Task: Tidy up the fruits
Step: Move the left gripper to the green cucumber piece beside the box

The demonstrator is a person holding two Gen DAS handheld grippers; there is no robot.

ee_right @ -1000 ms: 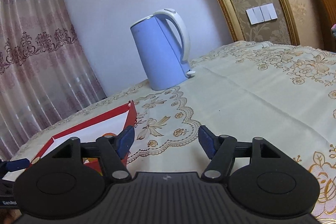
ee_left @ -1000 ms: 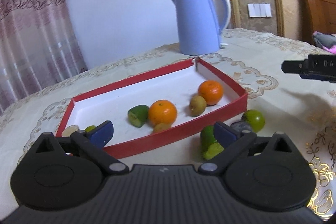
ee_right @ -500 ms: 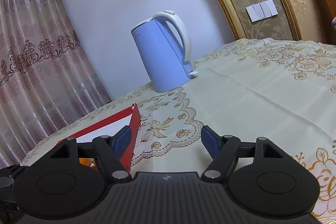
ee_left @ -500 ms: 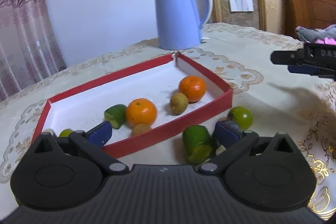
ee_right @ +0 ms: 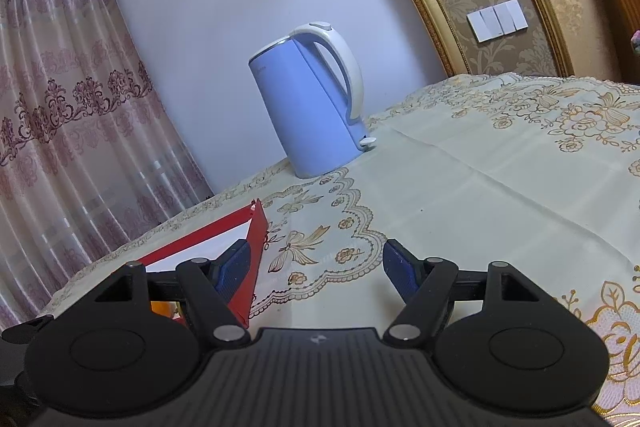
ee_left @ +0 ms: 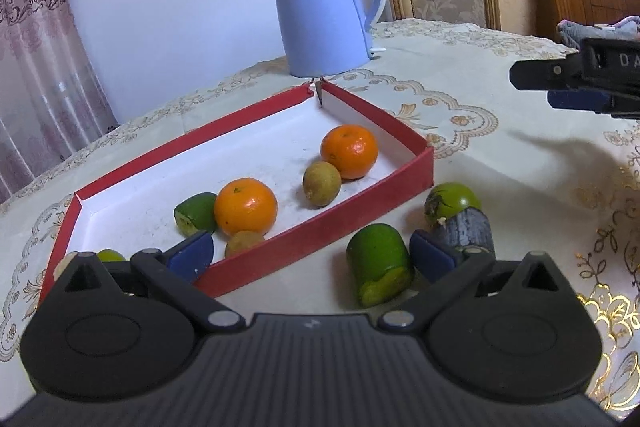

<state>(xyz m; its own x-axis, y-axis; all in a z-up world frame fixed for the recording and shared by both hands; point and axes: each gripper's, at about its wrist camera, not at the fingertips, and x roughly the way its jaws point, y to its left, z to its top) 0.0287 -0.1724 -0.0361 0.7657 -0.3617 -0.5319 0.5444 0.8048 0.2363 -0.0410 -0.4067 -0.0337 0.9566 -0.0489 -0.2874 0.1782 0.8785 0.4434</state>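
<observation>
A red tray (ee_left: pixel 304 231) with a white floor holds two oranges (ee_left: pixel 245 206) (ee_left: pixel 349 151), two kiwis (ee_left: pixel 321 183) (ee_left: pixel 243 242) and a green fruit piece (ee_left: pixel 196 213). Outside its front wall lie a green cut piece (ee_left: pixel 380 263), a grey-blue cylinder (ee_left: pixel 466 231) and a round green fruit (ee_left: pixel 452 199). My left gripper (ee_left: pixel 312 257) is open. The green cut piece sits between its fingers, close to the right one, untouched. My right gripper (ee_right: pixel 316 267) hangs open over the tablecloth with nothing between its fingers. In the left wrist view the right gripper (ee_left: pixel 536 87) shows at the right edge.
A light blue kettle (ee_left: pixel 324 11) (ee_right: pixel 308 107) stands behind the tray's far corner. The tray's corner (ee_right: pixel 256 227) lies left of my right gripper. An embroidered cloth (ee_right: pixel 480 187) covers the table. A small green fruit (ee_left: pixel 110 255) sits at the tray's near left end.
The left gripper has moved right and lower toward the loose fruit, so the green cut piece now lies between its fingers. The right gripper's jaws have widened a little; that hand stayed put.
</observation>
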